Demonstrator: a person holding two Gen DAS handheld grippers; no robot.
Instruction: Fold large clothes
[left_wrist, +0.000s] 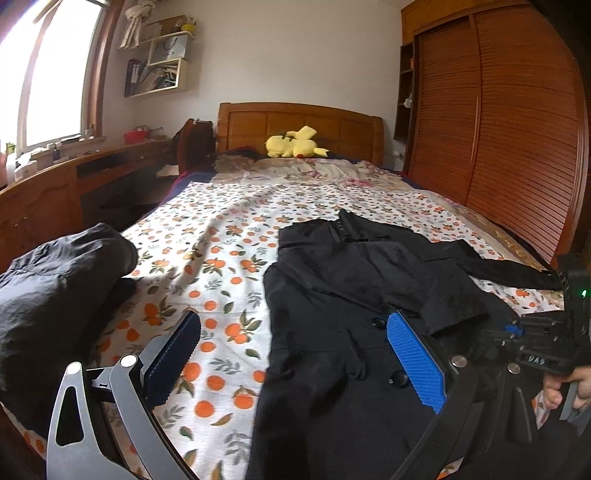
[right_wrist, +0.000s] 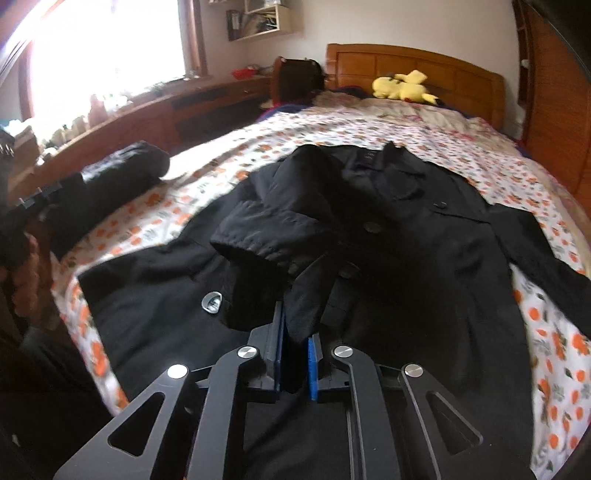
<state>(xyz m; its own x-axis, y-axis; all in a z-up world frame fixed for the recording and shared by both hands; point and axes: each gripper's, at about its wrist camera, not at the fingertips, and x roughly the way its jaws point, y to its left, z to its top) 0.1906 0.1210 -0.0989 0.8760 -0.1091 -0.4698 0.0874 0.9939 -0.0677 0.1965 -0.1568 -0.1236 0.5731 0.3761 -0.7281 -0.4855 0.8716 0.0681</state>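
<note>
- Pinching a fold of the black coat (right_wrist: 388, 236), the right tongs (right_wrist: 295, 332) sit low, level.
- Left tongs (left_wrist: 291, 350) gape (empty) above the bed (left_wrist: 221, 258), coat spread near its foot edge.

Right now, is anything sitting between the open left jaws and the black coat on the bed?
Nothing visible. The left gripper hangs open over the coat's left edge, with only bedspread under it. The dark bundle lies off to the left, clear of the path. The right gripper already clamps coat fabric.
</note>
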